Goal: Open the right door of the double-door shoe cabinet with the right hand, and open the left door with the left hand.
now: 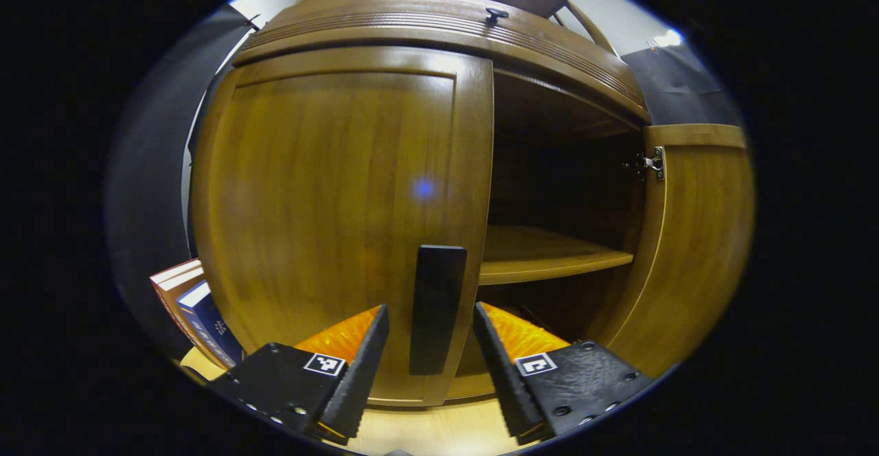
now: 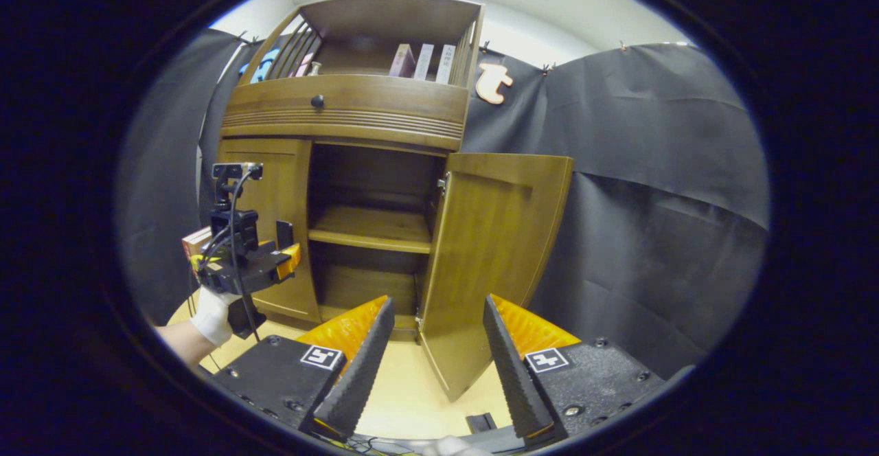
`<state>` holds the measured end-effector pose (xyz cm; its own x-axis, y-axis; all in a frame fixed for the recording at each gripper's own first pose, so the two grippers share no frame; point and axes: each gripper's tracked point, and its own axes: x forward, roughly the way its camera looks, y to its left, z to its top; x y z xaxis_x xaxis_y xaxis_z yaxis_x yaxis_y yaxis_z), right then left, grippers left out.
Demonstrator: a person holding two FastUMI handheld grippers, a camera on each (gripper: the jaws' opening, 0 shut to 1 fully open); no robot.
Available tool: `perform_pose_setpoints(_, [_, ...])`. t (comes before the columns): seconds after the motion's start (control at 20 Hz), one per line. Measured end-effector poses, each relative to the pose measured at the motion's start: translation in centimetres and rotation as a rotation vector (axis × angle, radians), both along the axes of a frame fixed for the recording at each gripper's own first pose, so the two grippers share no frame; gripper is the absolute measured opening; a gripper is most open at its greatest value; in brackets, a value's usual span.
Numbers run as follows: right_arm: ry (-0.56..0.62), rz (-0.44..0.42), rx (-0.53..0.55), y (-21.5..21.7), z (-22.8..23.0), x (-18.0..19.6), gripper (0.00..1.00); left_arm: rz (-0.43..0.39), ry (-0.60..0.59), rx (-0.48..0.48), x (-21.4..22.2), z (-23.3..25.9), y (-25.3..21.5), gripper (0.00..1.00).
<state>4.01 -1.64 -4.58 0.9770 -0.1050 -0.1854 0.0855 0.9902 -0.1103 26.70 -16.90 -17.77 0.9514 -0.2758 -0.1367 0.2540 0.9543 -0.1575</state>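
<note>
The wooden shoe cabinet fills the left gripper view. Its left door (image 1: pixel 343 222) is closed, with a dark vertical handle (image 1: pixel 436 308) at its inner edge. My left gripper (image 1: pixel 429 360) is open, its fingers standing on either side of the handle without pressing it. The right door (image 1: pixel 693 236) is swung open, showing a shelf (image 1: pixel 549 253). In the right gripper view the right door (image 2: pixel 491 264) stands wide open, and my right gripper (image 2: pixel 436 353) is open and empty, drawn back from the cabinet. The left gripper (image 2: pixel 264 260), held by a gloved hand (image 2: pixel 209 318), sits at the left door (image 2: pixel 271 195).
Books (image 1: pixel 192 305) lean beside the cabinet's left side. A drawer with a knob (image 2: pixel 317 101) and an upper shelf with books (image 2: pixel 422 61) top the cabinet. Black cloth (image 2: pixel 652 202) hangs to the right. The pale floor (image 2: pixel 412 387) lies below.
</note>
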Motion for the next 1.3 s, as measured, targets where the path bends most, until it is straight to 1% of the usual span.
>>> perform_pose_setpoints(0.05, [0.003,-0.006,0.002,-0.2,-0.2,0.0,0.89,-0.004,0.0,0.0,0.4,-0.3,-0.2,0.84])
perform_pose_setpoints(0.1, [0.01,-0.008,0.002,-0.3,-0.3,0.0,0.89,-0.004,0.004,0.004,0.7,-0.5,-0.4,0.73])
perform_pose_setpoints(0.15, [0.017,-0.012,0.001,-0.4,-0.5,-0.1,0.83,0.025,0.003,0.017,0.5,-1.0,0.2,0.63])
perform_pose_setpoints(0.25, [0.024,-0.016,-0.001,-0.6,-0.7,-0.1,0.83,0.022,-0.001,0.012,1.2,-0.5,0.2,0.44])
perform_pose_setpoints(0.3, [0.025,-0.019,-0.001,-0.7,-0.7,-0.2,0.89,0.014,-0.002,0.011,1.2,-0.6,0.1,0.35])
perform_pose_setpoints(0.35, [0.026,-0.02,0.001,-0.7,-0.7,-0.3,0.89,0.009,-0.008,0.014,1.1,-0.5,0.2,0.35])
perform_pose_setpoints(0.4, [0.027,-0.022,0.003,-0.8,-0.7,-0.3,0.83,0.0,-0.011,0.019,1.2,-0.6,0.2,0.3])
perform_pose_setpoints(0.55, [0.031,-0.013,0.013,-0.5,-0.8,-0.3,0.83,-0.027,-0.006,0.017,0.7,-0.6,0.1,0.3])
perform_pose_setpoints(0.6, [0.033,-0.006,0.014,-0.2,-0.8,-0.3,0.89,-0.038,-0.004,0.01,0.4,-0.6,0.2,0.3])
perform_pose_setpoints(0.65, [0.034,0.003,0.014,0.2,-0.9,-0.2,0.83,-0.052,0.001,0.001,0.0,-0.5,0.3,0.3])
perform_pose_setpoints(0.8, [0.035,0.035,0.014,1.4,-1.1,-0.6,0.83,-0.094,0.007,-0.006,-1.5,-0.5,0.7,0.3])
perform_pose_setpoints(0.85, [0.038,0.045,0.015,1.7,-1.3,-0.7,0.89,-0.1,0.005,-0.002,-2.1,-0.5,0.9,0.3])
perform_pose_setpoints(0.9, [0.04,0.056,0.018,2.0,-1.3,-0.6,0.83,-0.104,0.003,0.002,-2.8,-0.5,1.1,0.3])
perform_pose_setpoints(0.95, [0.044,0.066,0.018,2.5,-1.5,-0.9,0.89,-0.105,0.001,0.004,-3.4,-0.5,1.4,0.3])
perform_pose_setpoints(1.05, [0.048,0.083,0.019,3.3,-2.0,-2.1,0.89,-0.102,0.004,-0.012,-4.8,-0.4,2.1,0.3])
perform_pose_setpoints(1.1, [0.051,0.088,0.02,3.6,-2.1,-2.5,0.83,-0.102,0.005,-0.018,-5.5,-0.4,2.5,0.3])
perform_pose_setpoints(1.15, [0.054,0.096,0.023,3.8,-2.3,-2.8,0.83,-0.103,0.008,-0.023,-6.2,-0.4,2.8,0.3])
perform_pose_setpoints(1.2, [0.057,0.1,0.025,4.0,-2.4,-3.0,0.9,-0.104,0.01,-0.027,-6.7,-0.4,3.2,0.3])
perform_pose_setpoints(1.3, [0.059,0.105,0.031,4.3,-2.7,-3.7,0.9,-0.107,0.008,-0.028,-7.8,-0.4,3.8,0.3])
